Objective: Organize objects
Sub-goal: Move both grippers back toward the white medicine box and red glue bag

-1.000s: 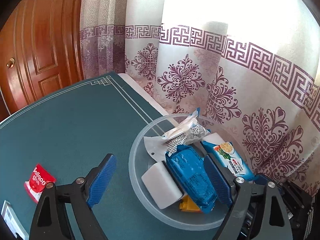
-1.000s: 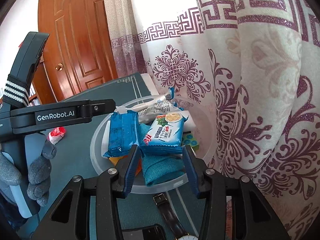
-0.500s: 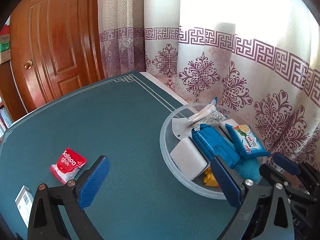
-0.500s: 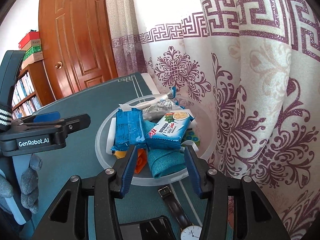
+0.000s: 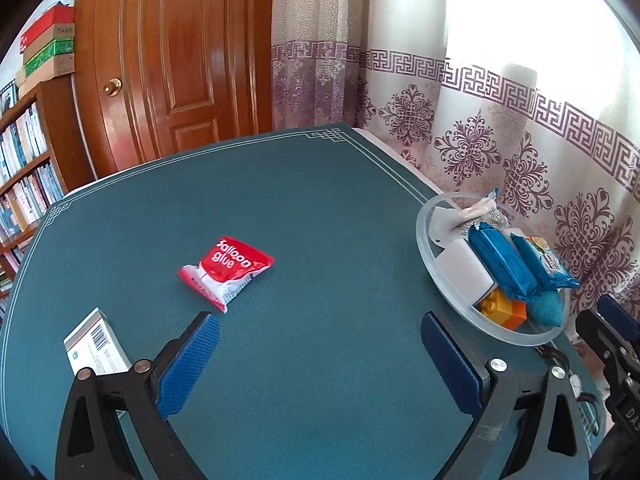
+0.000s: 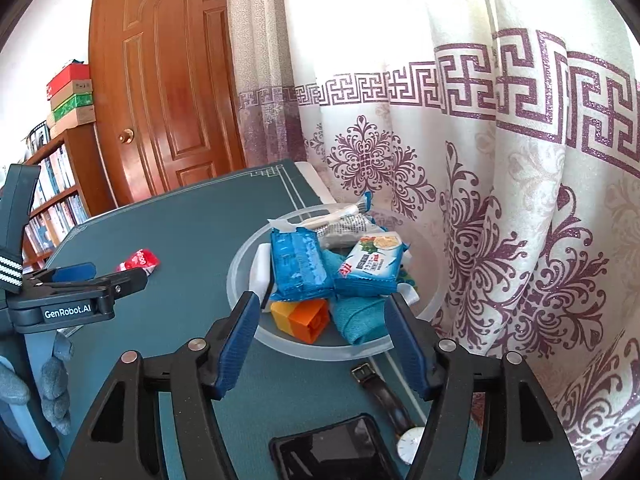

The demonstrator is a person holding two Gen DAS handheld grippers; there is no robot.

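Observation:
A clear plastic bowl [image 5: 425, 252] [image 6: 240, 268] at the table's right edge holds blue snack packs [image 5: 502, 264] [image 6: 298, 264], a white block [image 5: 462, 270], a yellow-orange toy brick [image 6: 302, 316], a teal cloth [image 6: 360, 316] and more. A red "balloon glue" packet [image 5: 226, 270] [image 6: 138, 261] lies on the green table. My left gripper [image 5: 316, 356] is open and empty, above the table just short of the packet. My right gripper [image 6: 320, 340] is open and empty, just short of the bowl.
A white barcoded box [image 5: 96, 346] lies at the table's left front. A wristwatch [image 6: 390, 404] and a black phone [image 6: 332, 450] lie under my right gripper. A patterned curtain [image 6: 500, 200] hangs close behind the bowl. A wooden door [image 5: 172, 60] and bookshelf [image 5: 24, 168] stand beyond.
My left gripper has drawn back from the bowl and swung left toward the red packet. My right gripper has backed off a little from the bowl. Both stay open.

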